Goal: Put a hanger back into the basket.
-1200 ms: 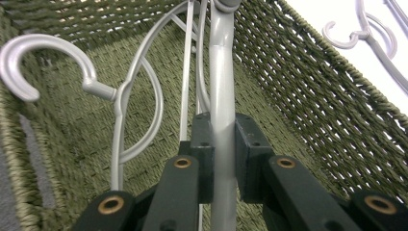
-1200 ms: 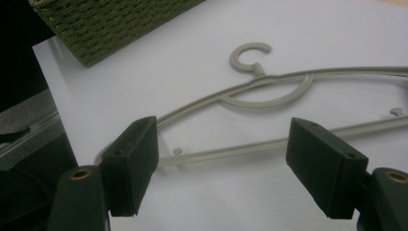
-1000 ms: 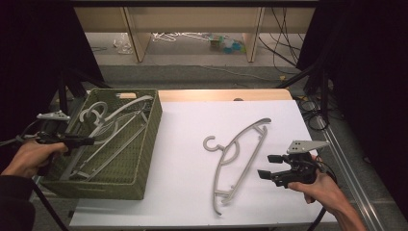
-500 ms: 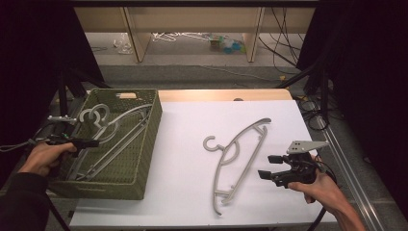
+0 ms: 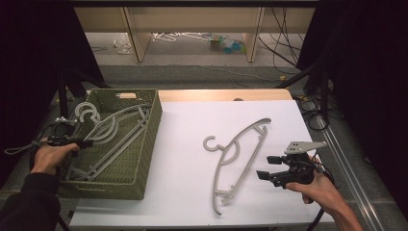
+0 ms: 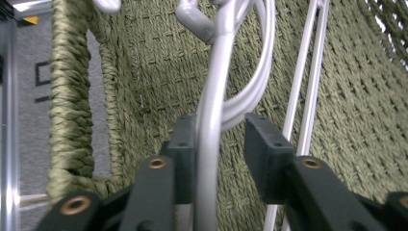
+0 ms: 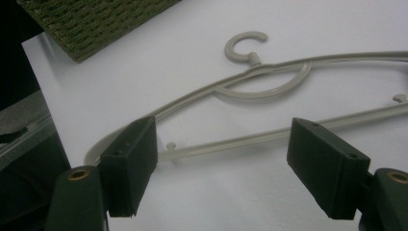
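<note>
Left gripper (image 5: 82, 143) set at left rim of green woven basket (image 5: 144, 144), jaws just opened, grey hanger (image 6: 211, 120) loose between them inside basket, right gripper (image 5: 267, 167) held wide apart, empty, near right of second hanger (image 5: 238, 161) lying flat on white table (image 5: 183, 159)

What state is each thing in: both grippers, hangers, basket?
left gripper: jaws just been opening, hanger arm between them, gap at one pad
right gripper: open, holds nothing
hanger on table: lying flat, free
hangers in basket: piled, hooks over the rim
basket: upright on the table
</note>
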### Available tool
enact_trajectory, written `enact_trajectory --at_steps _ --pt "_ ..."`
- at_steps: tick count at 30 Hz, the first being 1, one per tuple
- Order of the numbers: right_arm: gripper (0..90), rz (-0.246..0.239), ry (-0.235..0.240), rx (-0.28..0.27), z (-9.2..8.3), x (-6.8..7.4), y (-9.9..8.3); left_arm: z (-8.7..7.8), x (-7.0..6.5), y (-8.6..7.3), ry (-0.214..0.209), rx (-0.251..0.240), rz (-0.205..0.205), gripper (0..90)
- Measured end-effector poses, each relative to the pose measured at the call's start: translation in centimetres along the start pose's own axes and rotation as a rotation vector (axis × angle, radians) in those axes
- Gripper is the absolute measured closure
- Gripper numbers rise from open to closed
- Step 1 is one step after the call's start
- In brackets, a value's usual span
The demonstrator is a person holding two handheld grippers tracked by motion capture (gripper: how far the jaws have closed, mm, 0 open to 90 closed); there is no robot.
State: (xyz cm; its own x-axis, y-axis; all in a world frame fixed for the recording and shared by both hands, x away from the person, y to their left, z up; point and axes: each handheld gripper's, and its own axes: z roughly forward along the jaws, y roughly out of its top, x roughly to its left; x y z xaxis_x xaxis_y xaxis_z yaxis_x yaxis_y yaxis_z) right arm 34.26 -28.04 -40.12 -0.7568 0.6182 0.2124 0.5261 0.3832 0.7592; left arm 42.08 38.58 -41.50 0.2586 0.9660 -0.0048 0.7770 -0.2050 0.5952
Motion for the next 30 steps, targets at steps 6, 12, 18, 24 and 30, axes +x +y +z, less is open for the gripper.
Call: enact_trajectory --at_steps 6,12,18,24,30 --pt "25.4 -0.006 -0.037 -0.013 0.5 0.0 -0.1 -1.6 -1.1 0.2 0.032 -0.088 -0.016 46.9" --pt "24.8 0.0 -0.053 -0.019 1.1 0.3 -0.1 -3.6 -3.7 0.4 -0.068 -0.166 0.026 41.7" --pt "22.0 0.042 -0.067 -0.034 1.3 0.8 0.0 -4.6 -7.7 -0.2 -0.117 -0.205 0.119 35.1" --pt "22.0 0.044 -0.066 -0.043 1.5 0.9 0.0 -6.0 -11.7 -1.0 -0.185 -0.315 0.095 27.9" --pt "21.7 0.046 -0.08 -0.052 1.6 1.1 0.0 -6.9 -14.4 -2.0 -0.206 -0.353 0.134 25.8"
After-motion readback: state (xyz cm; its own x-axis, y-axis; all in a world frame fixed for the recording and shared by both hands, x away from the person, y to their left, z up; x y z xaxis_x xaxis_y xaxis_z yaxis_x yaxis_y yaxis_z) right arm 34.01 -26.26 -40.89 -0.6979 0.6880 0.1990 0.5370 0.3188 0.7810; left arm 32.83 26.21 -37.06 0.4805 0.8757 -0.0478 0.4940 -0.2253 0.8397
